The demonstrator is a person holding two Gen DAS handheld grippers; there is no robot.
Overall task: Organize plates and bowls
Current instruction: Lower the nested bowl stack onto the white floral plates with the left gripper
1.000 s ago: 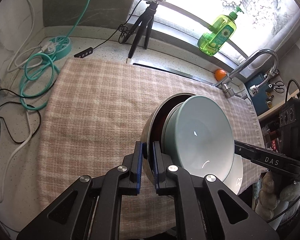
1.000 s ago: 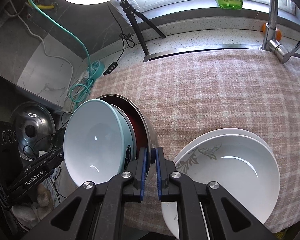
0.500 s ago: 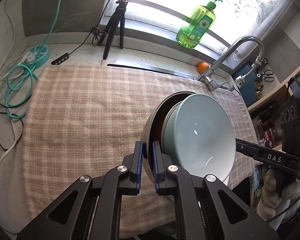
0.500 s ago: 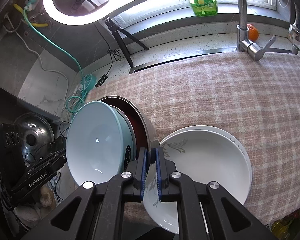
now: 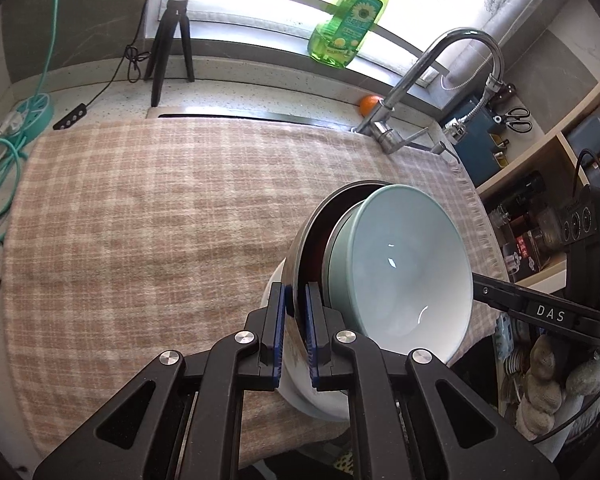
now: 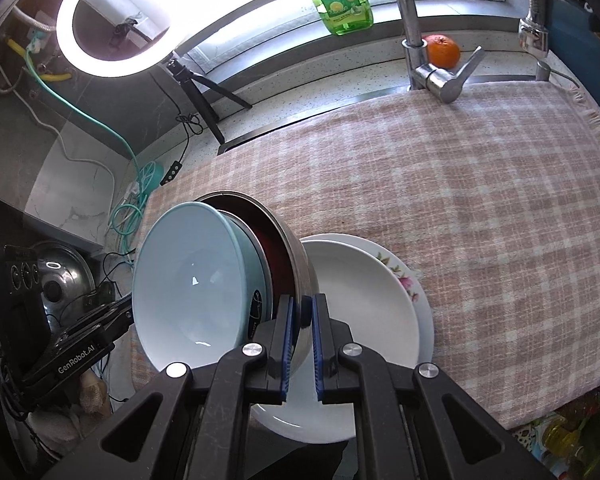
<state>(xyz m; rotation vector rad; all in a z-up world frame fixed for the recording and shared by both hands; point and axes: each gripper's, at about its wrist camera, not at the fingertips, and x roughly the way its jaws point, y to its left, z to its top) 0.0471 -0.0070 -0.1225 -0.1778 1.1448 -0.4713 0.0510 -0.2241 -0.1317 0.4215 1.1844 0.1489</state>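
Observation:
A steel bowl (image 5: 290, 264) with a dark red inside carries a pale teal bowl (image 5: 404, 264) nested in it, and the stack is tilted on edge. My left gripper (image 5: 295, 292) is shut on the steel bowl's rim. On the opposite rim of the same steel bowl (image 6: 296, 256), my right gripper (image 6: 302, 312) is also shut, with the teal bowl (image 6: 192, 280) to its left. The stack hangs over a pile of white plates (image 6: 364, 292) near the front edge of the cloth. The lowest plate (image 6: 404, 280) has a flower pattern. A plate edge (image 5: 296, 396) shows under the left fingers.
A checkered cloth (image 5: 140, 220) covers the counter. Behind it are a faucet (image 6: 432, 76), an orange (image 6: 443, 50), a green soap bottle (image 5: 348, 24) and a tripod (image 5: 172, 40) under a ring light (image 6: 112, 20). Teal cables (image 5: 0, 160) lie at the left; a pot lid (image 6: 60, 276) sits beyond the counter edge.
Both grippers carried the bowl stack sideways across the cloth toward the faucet side. The white plates, earlier off to the right of the stack, now lie directly beneath it.

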